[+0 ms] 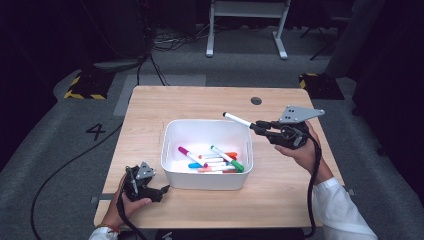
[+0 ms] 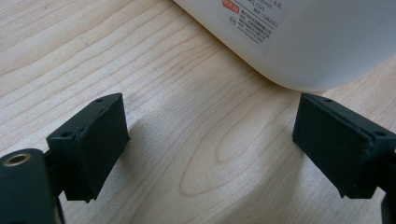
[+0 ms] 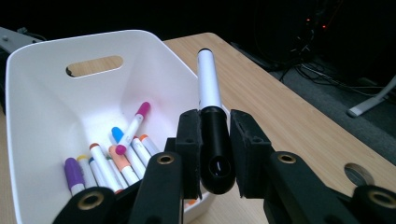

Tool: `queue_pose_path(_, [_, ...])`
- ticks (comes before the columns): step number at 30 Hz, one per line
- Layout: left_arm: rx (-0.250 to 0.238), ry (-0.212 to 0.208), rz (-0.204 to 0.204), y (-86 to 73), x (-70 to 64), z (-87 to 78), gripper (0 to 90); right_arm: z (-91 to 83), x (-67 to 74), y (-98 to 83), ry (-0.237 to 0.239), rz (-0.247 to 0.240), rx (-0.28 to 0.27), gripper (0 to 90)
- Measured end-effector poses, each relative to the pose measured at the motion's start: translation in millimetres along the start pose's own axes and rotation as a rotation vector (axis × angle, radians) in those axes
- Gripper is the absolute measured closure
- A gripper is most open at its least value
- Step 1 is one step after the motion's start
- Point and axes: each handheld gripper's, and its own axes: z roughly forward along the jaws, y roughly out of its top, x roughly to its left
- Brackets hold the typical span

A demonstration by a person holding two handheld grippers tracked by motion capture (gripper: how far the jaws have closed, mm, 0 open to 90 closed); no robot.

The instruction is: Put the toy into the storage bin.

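right gripper (image 1: pixel 259 126) pinches a black-capped white marker (image 1: pixel 237 119) by its cap, held above the white bin's (image 1: pixel 172 176) rim at 2 o'clock, tip pointing to 10 o'clock. coloured markers (image 1: pixel 216 160) lie inside the bin. left gripper (image 1: pixel 161 190) rests on the wooden table (image 1: pixel 280 190) at the bin's 7 o'clock, jaws spread, holding nothing.

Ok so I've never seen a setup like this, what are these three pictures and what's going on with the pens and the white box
A person sits at a wooden table with a hand-held clamping tool in each hand. One picture looks down from above; the other two come from small cameras riding on each tool. A white bin on the table holds coloured markers. The right tool is shut on a black-and-white marker, held above the bin's edge. The left tool rests open on the table beside the bin, holding nothing.
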Motion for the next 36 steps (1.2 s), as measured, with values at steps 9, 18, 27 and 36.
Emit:
queue_pose_path(9, [0.003, -0.005, -0.001, -0.1, -0.1, 0.2, 10.5, 23.0, 15.8, 12.1, 0.061, -0.055, 0.008, 74.7])
queue_pose_path(18, [0.003, -0.005, -0.001, -0.1, -0.1, 0.1, 10.5, 45.3, 32.8, 18.6, 0.128, -0.097, 0.033, 74.6])
queue_pose_path(27, [0.003, -0.005, -0.001, -0.1, 0.0, 0.2, 10.5, 67.1, 46.9, 19.3, 0.198, -0.123, 0.077, 74.7])
queue_pose_path(36, [0.000, 0.000, 0.000, 0.0, 0.0, 0.0, 10.5, 78.8, 59.0, 15.5, 0.261, -0.153, 0.134, 74.6])
